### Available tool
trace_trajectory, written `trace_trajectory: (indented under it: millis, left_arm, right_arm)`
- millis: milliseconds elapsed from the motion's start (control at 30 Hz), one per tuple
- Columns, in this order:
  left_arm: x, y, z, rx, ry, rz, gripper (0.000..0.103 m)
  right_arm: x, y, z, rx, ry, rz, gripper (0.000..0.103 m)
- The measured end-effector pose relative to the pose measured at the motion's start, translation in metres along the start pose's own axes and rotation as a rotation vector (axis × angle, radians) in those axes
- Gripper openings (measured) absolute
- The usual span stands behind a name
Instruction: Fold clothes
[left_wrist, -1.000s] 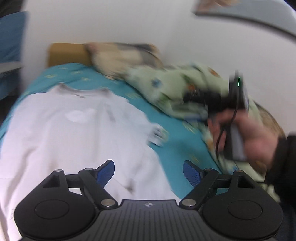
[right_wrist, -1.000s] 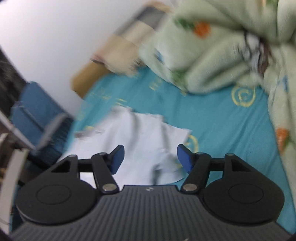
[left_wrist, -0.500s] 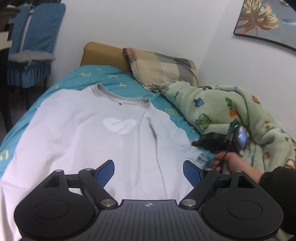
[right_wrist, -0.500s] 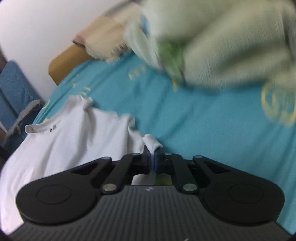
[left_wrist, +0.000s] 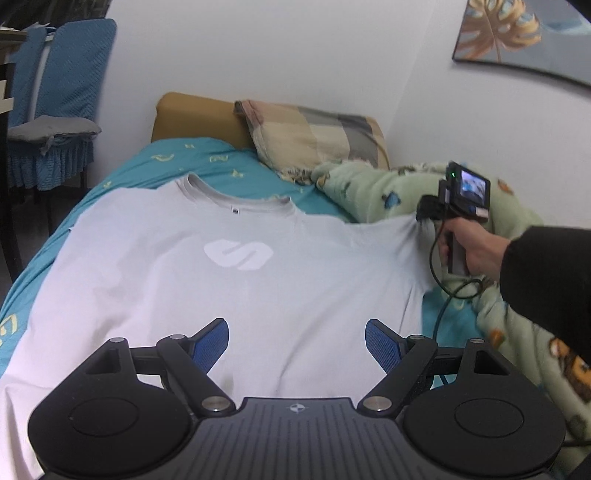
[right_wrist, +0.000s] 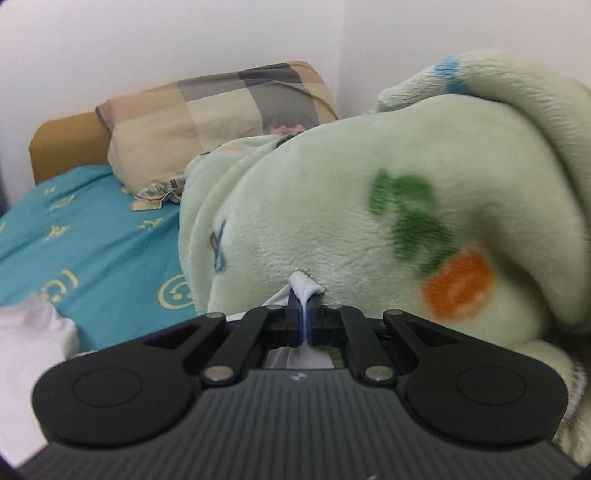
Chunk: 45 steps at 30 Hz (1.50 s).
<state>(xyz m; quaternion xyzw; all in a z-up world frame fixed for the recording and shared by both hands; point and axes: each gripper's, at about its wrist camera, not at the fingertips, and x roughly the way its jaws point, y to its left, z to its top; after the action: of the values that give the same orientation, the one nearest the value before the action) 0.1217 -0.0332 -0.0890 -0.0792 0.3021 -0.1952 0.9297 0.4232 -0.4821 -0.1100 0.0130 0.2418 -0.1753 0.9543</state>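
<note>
A white T-shirt (left_wrist: 236, 280) with a pale logo lies spread face up on the teal bed, collar toward the headboard. My left gripper (left_wrist: 297, 341) is open and empty, held above the shirt's lower middle. My right gripper (right_wrist: 303, 317) is shut on the tip of the shirt's right sleeve (right_wrist: 303, 288) and holds it stretched out to the right, against the green blanket. In the left wrist view the right gripper (left_wrist: 424, 218) shows at the sleeve's end, held by a hand in a black sleeve.
A green fleece blanket (right_wrist: 388, 206) is heaped along the bed's right side by the wall. A checked pillow (left_wrist: 314, 136) leans on the ochre headboard (left_wrist: 192, 118). A blue-covered chair (left_wrist: 55, 99) stands left of the bed. A teal sheet (right_wrist: 74, 229) covers the mattress.
My right gripper shut on the sleeve tip and pulled it out to the right, flattening the shirt's right side. My left gripper stayed open and steadied over the shirt.
</note>
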Motion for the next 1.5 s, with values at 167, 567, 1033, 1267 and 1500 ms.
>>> trace_trajectory:
  millis: [167,567,1033,1267,1500]
  left_arm:
    - [0.021,0.009,-0.007,-0.023,0.065,-0.022,0.083]
    - [0.009,0.011,-0.003,-0.110,0.107,-0.091,0.082]
    - [0.003,-0.017,-0.062,-0.151,0.494,-0.245,0.065]
    - [-0.006,-0.054,-0.073,0.042,0.528,-0.201,0.004]
    - [-0.030,-0.142,-0.057,0.129,0.415,-0.316,0.002]
  right_arm:
    - [-0.001,-0.006,-0.012,0.043,-0.003,0.086,0.038]
    - [-0.205,0.002,-0.030,0.108,0.019,0.252,0.073]
    - [-0.408,-0.044,-0.116,0.482,0.005,0.394,0.075]
    - [-0.432,-0.067,-0.134,0.573,-0.027,0.402,0.075]
    - [-0.445,-0.087,-0.136,0.604,-0.125,0.376,0.075]
